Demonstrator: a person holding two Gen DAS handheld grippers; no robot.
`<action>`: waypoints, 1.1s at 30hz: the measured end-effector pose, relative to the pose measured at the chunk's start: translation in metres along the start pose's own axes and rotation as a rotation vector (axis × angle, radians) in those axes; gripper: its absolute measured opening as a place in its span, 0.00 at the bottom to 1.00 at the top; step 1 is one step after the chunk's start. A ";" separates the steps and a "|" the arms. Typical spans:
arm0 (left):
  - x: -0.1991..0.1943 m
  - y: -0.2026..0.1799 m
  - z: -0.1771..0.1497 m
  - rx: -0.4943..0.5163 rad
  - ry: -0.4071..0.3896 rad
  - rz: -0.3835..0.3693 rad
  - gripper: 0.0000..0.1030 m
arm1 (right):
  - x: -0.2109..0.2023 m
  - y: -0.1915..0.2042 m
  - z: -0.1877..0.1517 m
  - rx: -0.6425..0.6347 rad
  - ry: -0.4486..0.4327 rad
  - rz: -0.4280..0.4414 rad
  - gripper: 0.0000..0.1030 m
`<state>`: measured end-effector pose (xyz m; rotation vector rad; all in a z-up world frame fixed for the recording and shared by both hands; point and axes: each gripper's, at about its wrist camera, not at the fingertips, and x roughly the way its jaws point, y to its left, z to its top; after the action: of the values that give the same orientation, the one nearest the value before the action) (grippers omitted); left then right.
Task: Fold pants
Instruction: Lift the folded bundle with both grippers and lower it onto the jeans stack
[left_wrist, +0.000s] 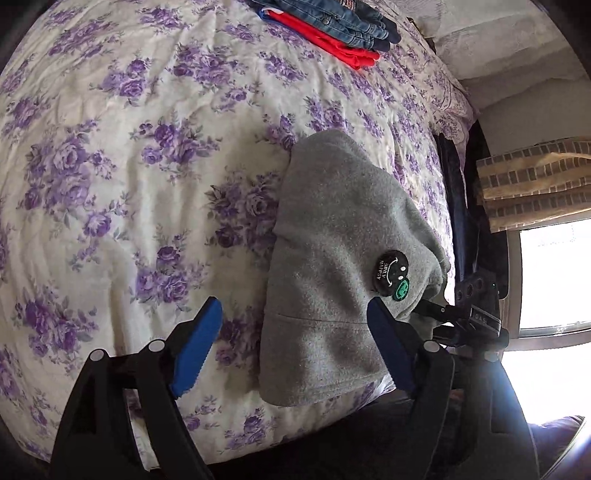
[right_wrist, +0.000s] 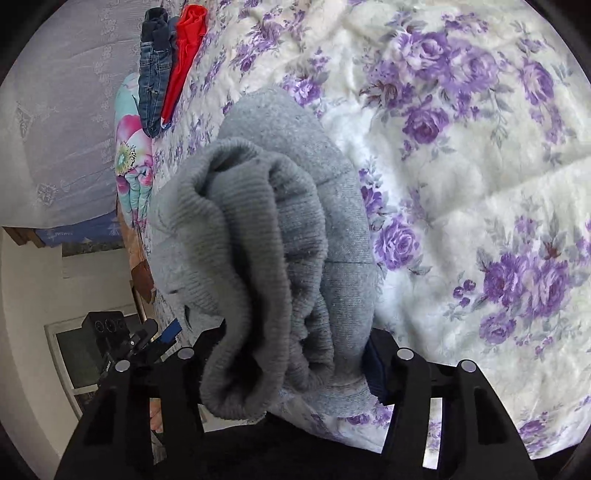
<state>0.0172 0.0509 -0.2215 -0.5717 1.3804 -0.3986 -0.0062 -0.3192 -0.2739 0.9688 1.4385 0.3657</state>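
Grey fleece pants lie folded in a bundle on the floral bedspread, with a black smiley patch and a green one on top. My left gripper is open, its blue fingers either side of the bundle's near end, gripping nothing. In the right wrist view the pants' ribbed cuffs and waistband bunch between the fingers of my right gripper, which is closed on them; only the right blue pad shows. The right gripper also shows in the left wrist view at the bundle's right edge.
A stack of folded jeans and a red garment lies at the far side of the bed, also in the right wrist view. A window and a patterned curtain are to the right. A floral pillow lies by the bed's edge.
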 end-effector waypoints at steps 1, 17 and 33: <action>0.006 0.000 0.002 -0.004 0.011 -0.015 0.78 | -0.001 0.000 0.001 0.007 0.001 -0.005 0.58; 0.057 -0.035 0.002 0.116 0.105 0.001 0.51 | 0.002 -0.013 0.013 0.043 0.044 -0.004 0.61; -0.040 -0.095 0.053 0.241 -0.162 0.043 0.22 | -0.044 0.150 0.038 -0.488 -0.187 -0.207 0.51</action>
<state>0.0689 0.0057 -0.1285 -0.3670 1.1674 -0.4668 0.0715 -0.2761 -0.1402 0.4422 1.1879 0.4346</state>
